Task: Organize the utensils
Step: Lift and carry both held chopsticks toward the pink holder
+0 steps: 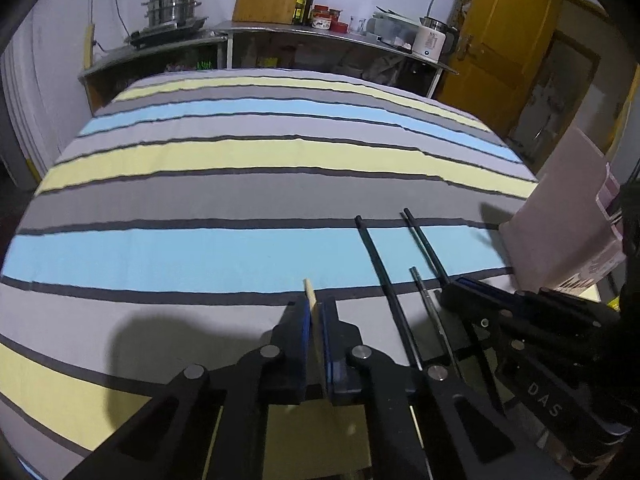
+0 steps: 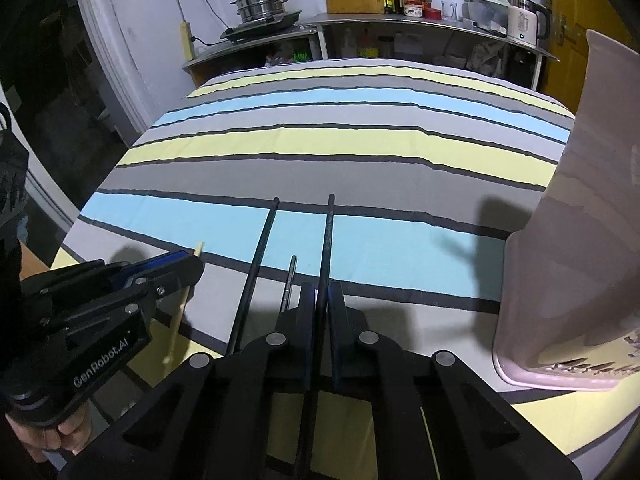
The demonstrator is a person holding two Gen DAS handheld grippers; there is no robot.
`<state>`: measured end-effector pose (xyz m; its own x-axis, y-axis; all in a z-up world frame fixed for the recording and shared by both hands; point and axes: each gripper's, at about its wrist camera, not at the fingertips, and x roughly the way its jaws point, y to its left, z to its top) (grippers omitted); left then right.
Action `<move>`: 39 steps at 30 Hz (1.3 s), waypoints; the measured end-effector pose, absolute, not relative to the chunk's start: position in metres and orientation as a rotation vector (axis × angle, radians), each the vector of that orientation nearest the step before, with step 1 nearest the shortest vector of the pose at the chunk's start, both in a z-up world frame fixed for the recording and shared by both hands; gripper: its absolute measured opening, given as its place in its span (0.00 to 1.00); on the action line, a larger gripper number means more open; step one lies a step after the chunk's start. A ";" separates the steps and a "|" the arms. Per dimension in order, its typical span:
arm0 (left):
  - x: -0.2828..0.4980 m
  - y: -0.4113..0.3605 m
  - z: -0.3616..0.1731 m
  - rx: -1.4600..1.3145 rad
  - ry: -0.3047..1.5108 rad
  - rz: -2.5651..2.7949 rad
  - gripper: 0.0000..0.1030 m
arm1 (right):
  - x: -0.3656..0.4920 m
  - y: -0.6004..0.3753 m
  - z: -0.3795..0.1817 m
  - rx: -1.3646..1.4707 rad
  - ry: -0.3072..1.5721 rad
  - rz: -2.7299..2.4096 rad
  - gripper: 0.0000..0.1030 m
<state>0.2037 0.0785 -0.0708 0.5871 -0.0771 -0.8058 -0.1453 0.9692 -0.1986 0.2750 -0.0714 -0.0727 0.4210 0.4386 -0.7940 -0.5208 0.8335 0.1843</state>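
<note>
1. The left gripper (image 1: 316, 312) has black linked arms and blue pads, and its jaws are pressed tight on a pale wooden chopstick (image 1: 310, 294), a thin square-ended stick whose tip pokes out just past the fingertips.
2. The right gripper (image 2: 322, 300), built the same way, is clamped on a slim black chopstick (image 2: 329, 240) that runs straight ahead over the cloth.
3. Just to the left of that one lie a second black chopstick (image 2: 262, 240) and a shorter, thin grey metal rod (image 2: 290, 280), both flat on the table.
4. Both grippers slant downward toward the table, side by side and close together; a hand (image 2: 60, 432) wraps the left one's handle.
5. The tablecloth (image 1: 240, 184) is smooth fabric in broad blue, yellow and grey stripes with dark edging lines.
6. A tall pale pink plastic holder (image 2: 568, 240), with slotted openings near its base, stands at the right edge of the table, near the right gripper.
</note>
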 end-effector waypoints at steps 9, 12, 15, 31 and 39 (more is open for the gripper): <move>0.192 0.088 -0.040 -0.278 0.897 0.005 0.04 | 0.265 -0.079 -0.051 -0.061 0.918 0.621 0.05; 0.184 0.089 -0.023 -0.280 0.873 -0.013 0.04 | 0.262 -0.081 -0.042 -0.053 0.899 0.626 0.05; 0.177 0.091 -0.008 -0.284 0.850 -0.030 0.04 | 0.257 -0.084 -0.030 -0.046 0.874 0.633 0.05; 0.134 0.086 0.067 -0.245 0.757 -0.094 0.04 | 0.232 -0.102 0.017 -0.003 0.776 0.641 0.05; 0.112 0.076 0.096 -0.223 0.708 -0.127 0.04 | 0.213 -0.120 0.042 0.015 0.714 0.637 0.05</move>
<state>0.1119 0.0761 0.0960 0.7530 -0.1904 -0.6298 0.0401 0.9687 -0.2450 0.2127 -0.1202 0.0423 0.5759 0.5490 -0.6057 -0.5392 0.8120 0.2233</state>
